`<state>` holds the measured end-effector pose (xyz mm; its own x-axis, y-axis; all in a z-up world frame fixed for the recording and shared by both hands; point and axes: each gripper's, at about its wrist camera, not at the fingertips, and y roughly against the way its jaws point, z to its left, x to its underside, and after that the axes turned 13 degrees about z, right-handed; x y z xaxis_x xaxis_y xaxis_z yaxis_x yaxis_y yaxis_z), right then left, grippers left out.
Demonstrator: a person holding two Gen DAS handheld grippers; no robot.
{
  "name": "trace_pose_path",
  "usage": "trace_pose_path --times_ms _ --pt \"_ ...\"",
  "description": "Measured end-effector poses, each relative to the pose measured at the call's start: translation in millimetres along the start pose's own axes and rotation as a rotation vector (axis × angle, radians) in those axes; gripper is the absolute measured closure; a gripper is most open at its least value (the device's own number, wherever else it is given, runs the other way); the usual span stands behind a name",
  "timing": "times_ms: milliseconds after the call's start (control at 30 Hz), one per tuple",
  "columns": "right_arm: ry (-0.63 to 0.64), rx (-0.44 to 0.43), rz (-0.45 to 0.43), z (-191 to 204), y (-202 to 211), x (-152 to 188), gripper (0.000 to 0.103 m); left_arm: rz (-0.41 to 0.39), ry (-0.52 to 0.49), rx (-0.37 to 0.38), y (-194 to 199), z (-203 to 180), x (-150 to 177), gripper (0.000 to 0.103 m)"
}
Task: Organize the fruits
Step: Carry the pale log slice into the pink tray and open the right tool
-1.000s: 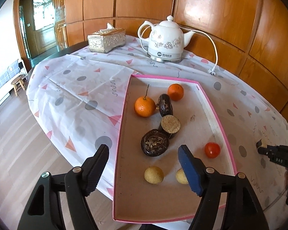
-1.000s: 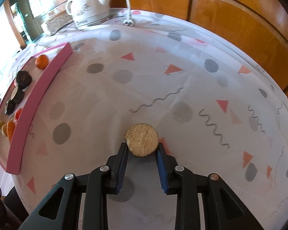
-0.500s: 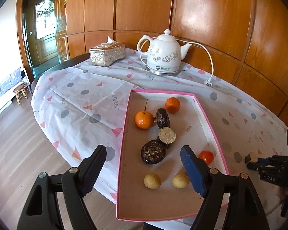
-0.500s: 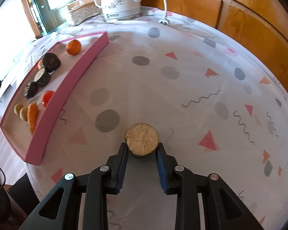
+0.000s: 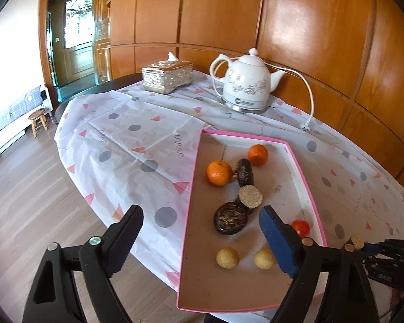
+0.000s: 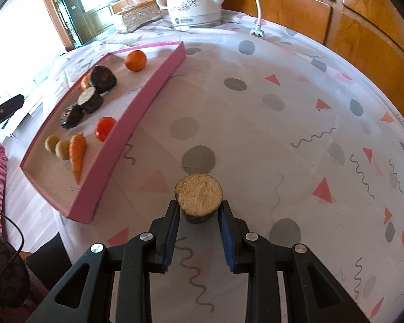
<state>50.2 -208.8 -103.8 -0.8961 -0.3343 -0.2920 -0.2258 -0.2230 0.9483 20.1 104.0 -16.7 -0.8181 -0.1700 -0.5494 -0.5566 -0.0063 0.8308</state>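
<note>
- Dark-skinned, tan-faced round fruit slice (image 6: pixel 198 196): clenched in my right gripper (image 6: pixel 199 215), above the tablecloth, right of the tray.
- Pink-rimmed cardboard tray (image 5: pixel 190 215): holds oranges, slices, tomato; sorting seems unfinished.
- My left gripper (image 5: pixel 199 238): jaws opening, nothing between.

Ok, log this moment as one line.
left gripper: opening, empty, over tray | right gripper: shut on cork-topped piece, above tablecloth, beside tray

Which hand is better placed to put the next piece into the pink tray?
Right. Its claw already grips a cut dark fruit piece beside the pink tray; the left claw is opening, empty.
</note>
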Motion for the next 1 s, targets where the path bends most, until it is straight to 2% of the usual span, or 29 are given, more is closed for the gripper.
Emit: trace_pose_path --times_ms 300,533,700,833,1000 --pt "0.074 -0.051 -0.071 33 31 -19 0.074 -0.015 0.013 -0.010 1 4 -1 0.013" --pt "0.163 -0.064 -0.107 75 39 -53 0.074 -0.025 0.018 -0.013 2 7 -2 0.012" --pt "0.182 -0.066 -0.096 92 26 -85 0.074 -0.012 0.030 -0.015 -2 12 -3 0.012" --pt "0.198 -0.034 -0.062 105 5 -104 0.074 0.002 0.035 -0.019 -7 14 -3 0.012" --pt "0.207 -0.012 -0.024 113 -19 -117 0.074 0.019 0.049 -0.024 -13 19 -3 0.012"
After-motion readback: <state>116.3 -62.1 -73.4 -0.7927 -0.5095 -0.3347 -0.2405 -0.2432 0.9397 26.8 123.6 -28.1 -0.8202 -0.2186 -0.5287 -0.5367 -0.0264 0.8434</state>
